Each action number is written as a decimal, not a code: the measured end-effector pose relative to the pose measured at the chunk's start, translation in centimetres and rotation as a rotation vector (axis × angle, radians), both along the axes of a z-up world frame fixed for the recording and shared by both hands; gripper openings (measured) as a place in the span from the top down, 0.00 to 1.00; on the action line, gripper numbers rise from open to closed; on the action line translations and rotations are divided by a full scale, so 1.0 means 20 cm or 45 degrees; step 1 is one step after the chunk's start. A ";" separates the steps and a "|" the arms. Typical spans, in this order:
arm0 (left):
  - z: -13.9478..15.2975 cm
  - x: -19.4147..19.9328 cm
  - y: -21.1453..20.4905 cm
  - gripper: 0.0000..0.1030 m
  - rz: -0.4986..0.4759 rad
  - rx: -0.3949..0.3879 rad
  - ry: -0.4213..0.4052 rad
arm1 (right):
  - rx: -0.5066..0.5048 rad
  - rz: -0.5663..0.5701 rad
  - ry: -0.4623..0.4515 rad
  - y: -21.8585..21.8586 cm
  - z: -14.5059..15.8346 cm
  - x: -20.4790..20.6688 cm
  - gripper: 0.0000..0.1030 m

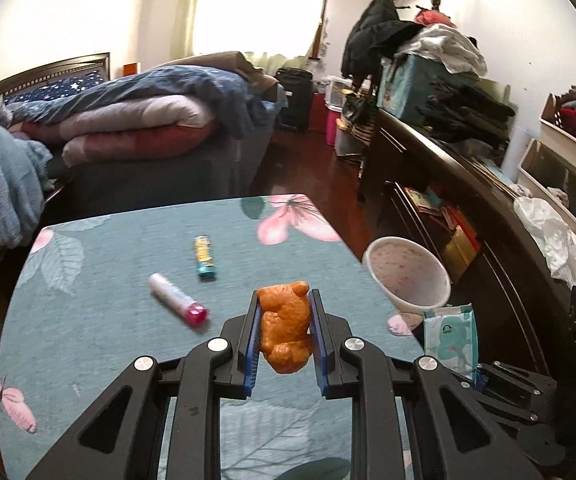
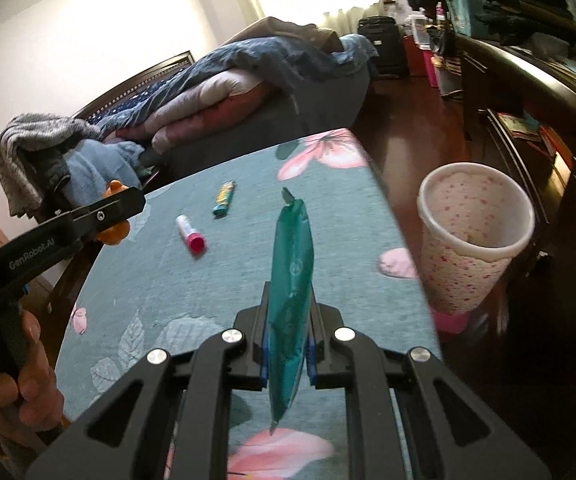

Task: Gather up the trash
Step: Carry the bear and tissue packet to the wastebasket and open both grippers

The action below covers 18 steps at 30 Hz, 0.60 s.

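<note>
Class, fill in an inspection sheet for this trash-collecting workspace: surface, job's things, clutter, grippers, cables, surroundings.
Surface: table under a teal floral cloth.
Job's things: orange bear-shaped toy and teal packet held; white-and-pink tube and small teal-and-yellow wrapper lying on the cloth; dotted bin on the floor beside the table.
Clutter: nothing seen on the table beyond these.
Grippers: left gripper shut on the toy; right gripper shut on the packet.
Cables: nothing seen.
Surroundings: bed piled with quilts, dark cabinet stacked with clothes.
</note>
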<state>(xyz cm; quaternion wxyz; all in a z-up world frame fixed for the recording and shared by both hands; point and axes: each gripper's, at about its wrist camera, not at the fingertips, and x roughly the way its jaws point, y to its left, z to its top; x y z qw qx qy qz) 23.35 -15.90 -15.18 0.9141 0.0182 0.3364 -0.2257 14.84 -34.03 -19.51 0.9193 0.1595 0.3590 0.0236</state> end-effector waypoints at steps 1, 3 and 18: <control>0.00 0.00 -0.03 0.78 -0.011 0.003 0.001 | 0.002 -0.010 -0.002 -0.02 0.00 -0.01 0.86; -0.01 0.00 -0.09 0.78 -0.035 0.011 0.003 | 0.013 -0.034 -0.004 -0.08 -0.01 -0.02 0.86; -0.03 0.04 -0.51 0.78 -0.192 0.058 -0.005 | 0.049 -0.184 -0.008 -0.43 -0.08 -0.03 0.86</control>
